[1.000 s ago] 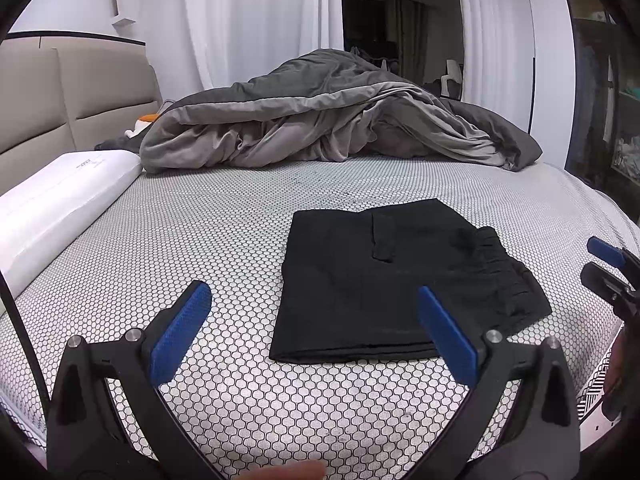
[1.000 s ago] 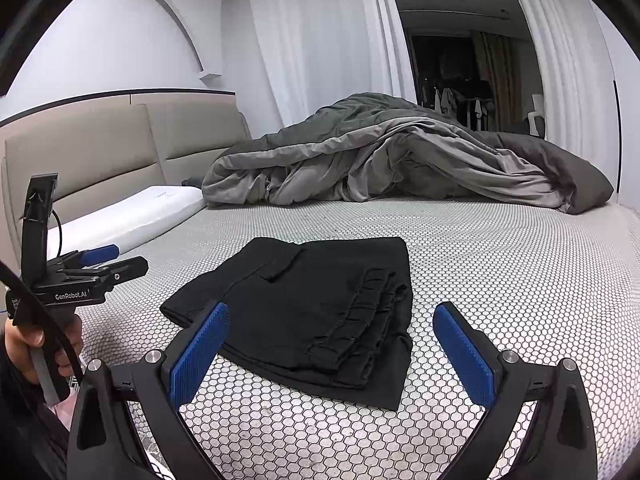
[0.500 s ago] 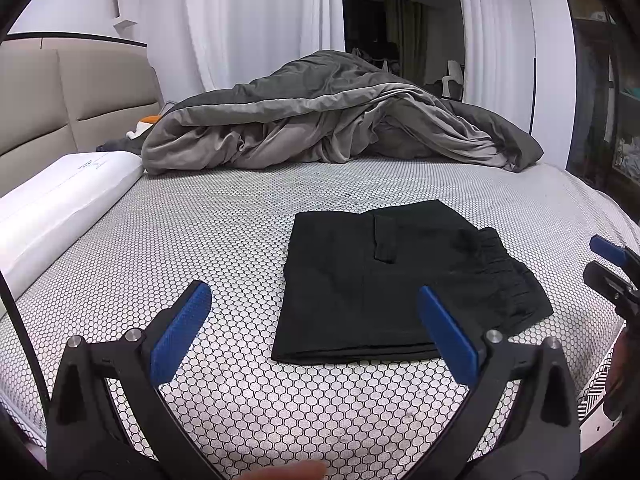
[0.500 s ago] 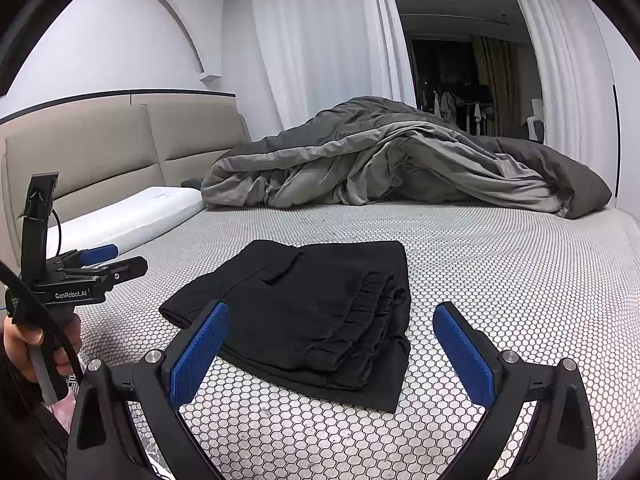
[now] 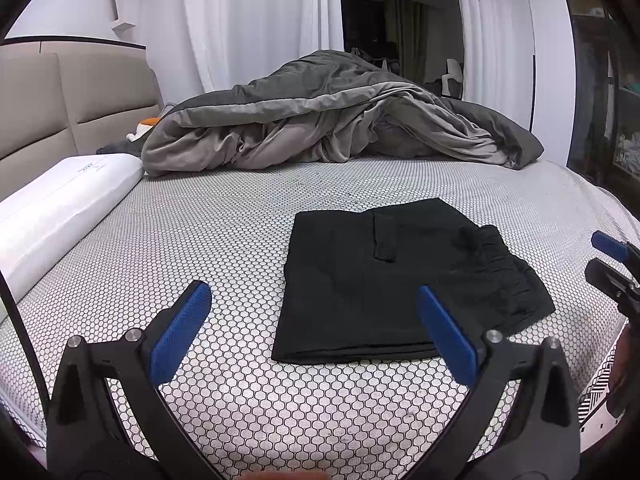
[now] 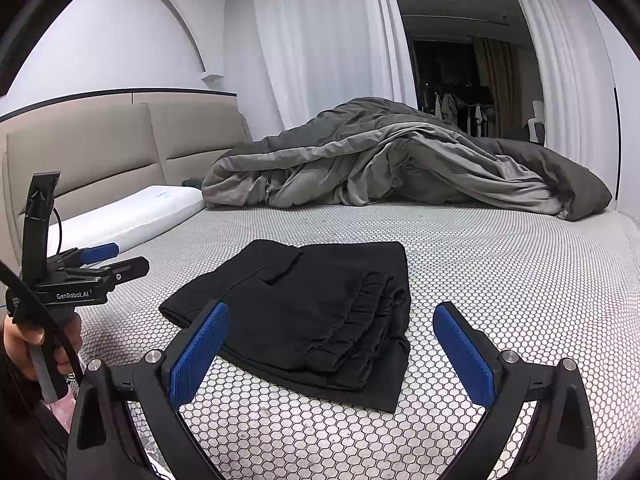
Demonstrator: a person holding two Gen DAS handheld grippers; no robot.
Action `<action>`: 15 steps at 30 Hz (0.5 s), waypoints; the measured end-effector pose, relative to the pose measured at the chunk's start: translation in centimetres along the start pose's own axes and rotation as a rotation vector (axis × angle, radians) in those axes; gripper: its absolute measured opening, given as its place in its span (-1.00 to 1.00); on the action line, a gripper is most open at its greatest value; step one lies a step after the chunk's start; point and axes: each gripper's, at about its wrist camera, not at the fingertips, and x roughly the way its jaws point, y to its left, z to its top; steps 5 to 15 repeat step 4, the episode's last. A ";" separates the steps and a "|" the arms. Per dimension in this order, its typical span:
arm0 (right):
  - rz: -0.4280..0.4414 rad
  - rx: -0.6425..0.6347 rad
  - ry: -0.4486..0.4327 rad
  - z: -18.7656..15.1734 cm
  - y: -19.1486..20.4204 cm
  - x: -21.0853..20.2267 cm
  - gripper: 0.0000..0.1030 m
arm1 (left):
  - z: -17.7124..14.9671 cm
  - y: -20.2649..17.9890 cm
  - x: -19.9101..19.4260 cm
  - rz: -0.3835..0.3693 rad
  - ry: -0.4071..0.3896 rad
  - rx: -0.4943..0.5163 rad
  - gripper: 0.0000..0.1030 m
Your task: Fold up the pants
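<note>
Black pants (image 5: 384, 280) lie folded in a flat rectangle on the bed, with the gathered waistband at the right side. They also show in the right wrist view (image 6: 312, 312). My left gripper (image 5: 312, 320) is open and empty, held above the bed just in front of the pants' near left edge. My right gripper (image 6: 332, 344) is open and empty, held in front of the waistband end. The left gripper also shows at the left of the right wrist view (image 6: 108, 264). The right gripper's tip shows at the right edge of the left wrist view (image 5: 612, 256).
The bed has a white sheet with a honeycomb print (image 5: 224, 240). A crumpled grey duvet (image 5: 340, 120) lies across the far side. A white pillow (image 5: 52, 208) lies at the left by the beige headboard (image 6: 100, 152). White curtains hang behind.
Both grippers have stayed open and nearly still. The views have shifted only slightly; the pants have not moved.
</note>
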 end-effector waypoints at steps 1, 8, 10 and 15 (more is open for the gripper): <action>0.001 -0.001 0.001 0.0 0.0 0.0 1.00 | 0.0 0.0 0.0 0.002 0.000 0.001 0.98; 0.006 -0.003 0.003 0.0 -0.1 0.0 1.00 | 0.0 0.1 0.1 0.000 0.002 0.000 0.98; 0.006 -0.003 0.003 0.0 -0.1 0.0 1.00 | 0.0 0.1 0.1 0.000 0.002 0.000 0.98; 0.006 -0.003 0.003 0.0 -0.1 0.0 1.00 | 0.0 0.1 0.1 0.000 0.002 0.000 0.98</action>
